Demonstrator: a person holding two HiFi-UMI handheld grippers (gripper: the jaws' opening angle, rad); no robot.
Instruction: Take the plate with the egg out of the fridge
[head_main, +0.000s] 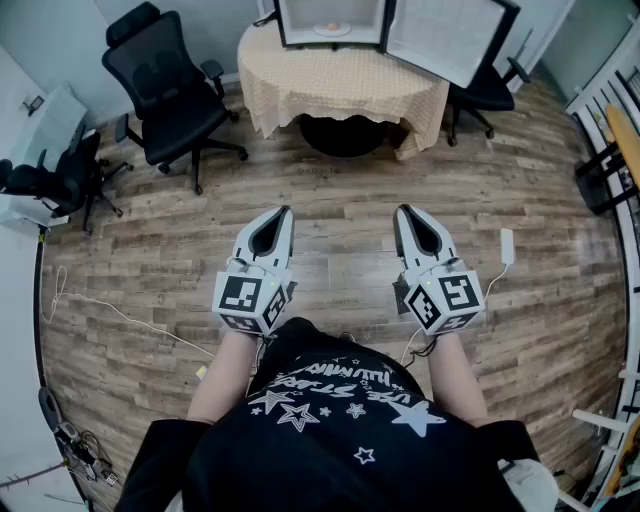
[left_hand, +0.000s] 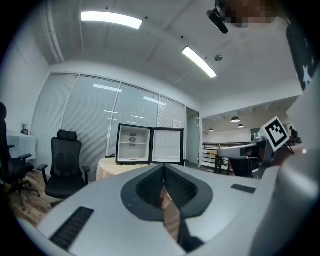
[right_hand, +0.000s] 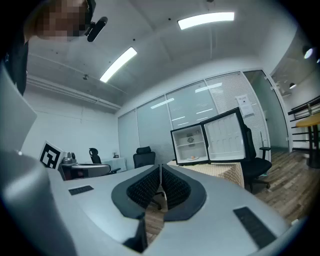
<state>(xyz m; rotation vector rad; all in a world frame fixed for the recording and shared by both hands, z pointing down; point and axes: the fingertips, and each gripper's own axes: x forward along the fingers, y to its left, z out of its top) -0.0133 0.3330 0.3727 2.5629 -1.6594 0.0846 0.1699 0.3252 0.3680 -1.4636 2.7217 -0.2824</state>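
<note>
Plate (head_main: 332, 31) with egg (head_main: 333, 26) shows tiny inside the fridge (head_main: 281, 24), top cropped.

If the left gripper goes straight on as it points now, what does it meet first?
Nothing close: the left gripper points across the room at the open fridge, probably near its door; depth is unclear.
</note>
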